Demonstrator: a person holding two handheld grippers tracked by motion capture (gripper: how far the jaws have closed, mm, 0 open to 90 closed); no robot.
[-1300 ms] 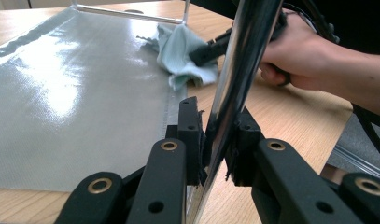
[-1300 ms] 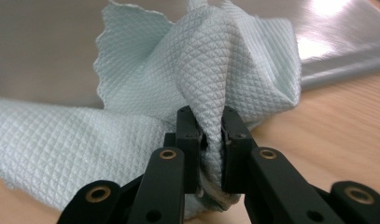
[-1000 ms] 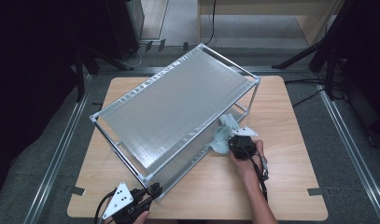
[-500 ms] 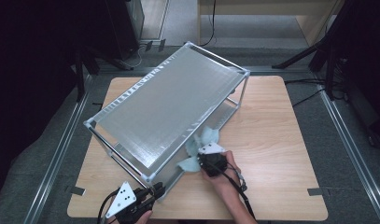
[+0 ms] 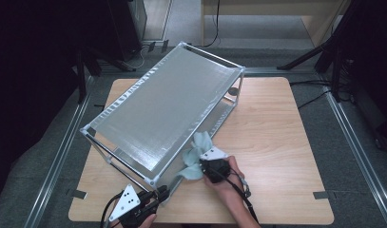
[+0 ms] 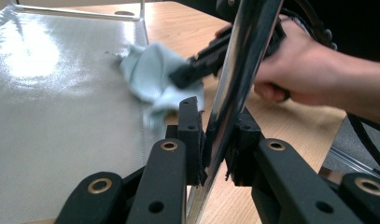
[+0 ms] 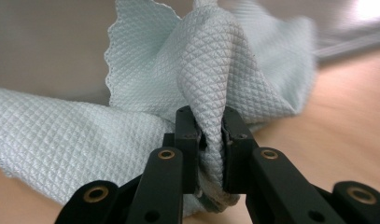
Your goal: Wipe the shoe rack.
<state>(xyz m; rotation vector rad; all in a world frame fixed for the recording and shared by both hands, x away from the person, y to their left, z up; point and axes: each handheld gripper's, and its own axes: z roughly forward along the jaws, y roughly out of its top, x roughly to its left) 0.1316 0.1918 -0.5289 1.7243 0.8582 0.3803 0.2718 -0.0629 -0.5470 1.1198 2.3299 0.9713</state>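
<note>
Evidently a wiping job, shared between two tools. Clamps the left claw (image 6: 215,135), pressed together, on the chrome corner post (image 6: 243,70) of the two-tier wire rack (image 5: 238,90) at its nearest corner, most likely to keep the light frame from sliding or swinging on the wooden surface (image 5: 272,123) while the other side pushes against it. Pinches a pale mint waffle-weave cloth (image 7: 145,88) in the right claw (image 7: 210,126), pads squeezed on a gathered fold so that the rest hangs loose ahead as a soft wiping pad. Puts the cloth at the near long edge of the silvery lower shelf (image 6: 61,102), part on the liner and part spilling onto the surface, just beside the held post and below the rim of the top shelf (image 5: 167,99). Keeps the right claw low and nearly level, probably so as to slip under the upper tier and reach the liner. Stands the rack at an angle across the surface, which brings that long side within easy reach of the hand (image 5: 229,183).

Shows no brand, label or legible writing on cloth, rack or claws.
</note>
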